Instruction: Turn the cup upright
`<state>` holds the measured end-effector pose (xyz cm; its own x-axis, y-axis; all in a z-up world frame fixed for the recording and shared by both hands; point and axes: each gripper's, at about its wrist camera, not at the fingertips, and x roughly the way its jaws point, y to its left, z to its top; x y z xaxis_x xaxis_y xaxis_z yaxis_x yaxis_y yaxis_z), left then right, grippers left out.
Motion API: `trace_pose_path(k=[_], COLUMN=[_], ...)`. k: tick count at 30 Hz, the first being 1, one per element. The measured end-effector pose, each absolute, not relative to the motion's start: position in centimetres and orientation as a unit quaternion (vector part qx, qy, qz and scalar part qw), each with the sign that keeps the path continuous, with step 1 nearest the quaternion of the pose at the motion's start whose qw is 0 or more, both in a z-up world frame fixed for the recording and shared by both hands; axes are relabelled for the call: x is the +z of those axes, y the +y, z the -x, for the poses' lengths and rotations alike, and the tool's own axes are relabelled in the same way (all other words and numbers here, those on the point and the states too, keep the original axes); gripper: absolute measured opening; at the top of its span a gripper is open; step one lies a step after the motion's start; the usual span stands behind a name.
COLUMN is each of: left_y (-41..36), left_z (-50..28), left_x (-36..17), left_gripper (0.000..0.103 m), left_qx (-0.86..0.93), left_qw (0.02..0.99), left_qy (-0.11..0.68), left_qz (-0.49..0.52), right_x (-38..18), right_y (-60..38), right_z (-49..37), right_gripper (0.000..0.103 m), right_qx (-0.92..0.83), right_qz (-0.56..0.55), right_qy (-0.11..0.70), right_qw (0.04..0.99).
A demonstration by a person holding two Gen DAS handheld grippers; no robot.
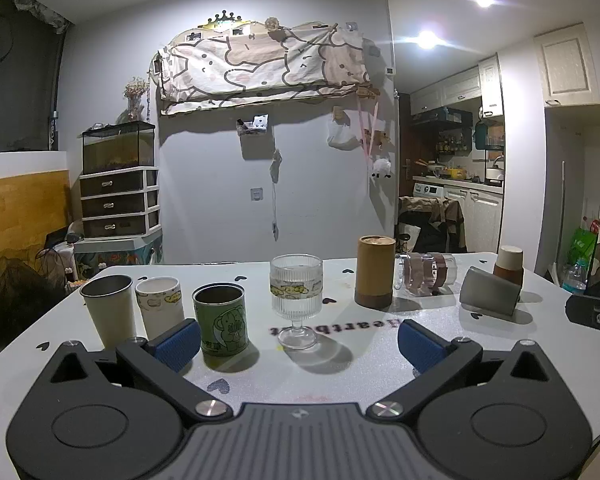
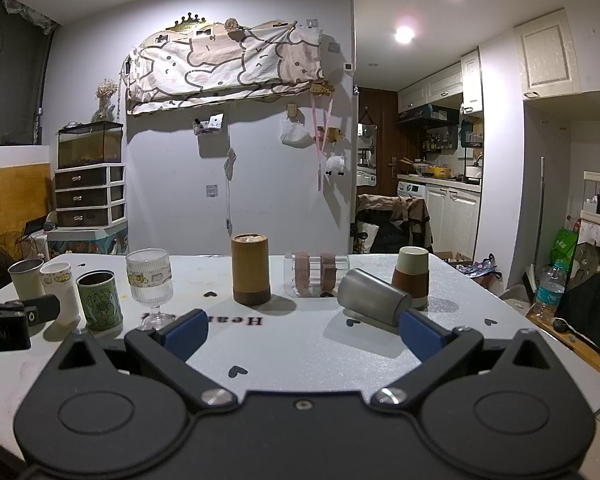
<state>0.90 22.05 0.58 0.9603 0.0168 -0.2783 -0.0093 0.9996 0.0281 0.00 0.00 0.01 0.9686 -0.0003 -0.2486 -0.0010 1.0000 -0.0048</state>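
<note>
Grey cup (image 2: 372,300) lies tipped just beyond the right tool (image 2: 302,330), both tools spread wide, empty

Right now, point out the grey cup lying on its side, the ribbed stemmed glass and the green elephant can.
grey cup (image 2: 374,300): right wrist view, on its side wall.
ribbed stemmed glass (image 1: 296,288): left wrist view, on its bowl.
green elephant can (image 1: 223,322): left wrist view, on its printed side.

fish tank (image 1: 118,146), 3-drawer unit (image 1: 118,202), hanging blanket (image 1: 260,64), water bottle (image 2: 548,290)
</note>
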Motion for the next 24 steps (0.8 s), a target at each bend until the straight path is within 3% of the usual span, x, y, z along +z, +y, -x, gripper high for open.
trace_pose_path(k=[24], left_y=[22.15], left_z=[-0.64], left_x=[0.67], left_gripper=[0.103], left_qx=[0.006], left_qw=[0.99], left_qy=[0.142], left_qz=[-0.011], right_x=[0.02], right_y=[0.0], right_z=[0.02], right_gripper=[0.103], right_qx=[-0.001], right_qz=[0.003], right_qy=[0.126], right_qw=[0.992])
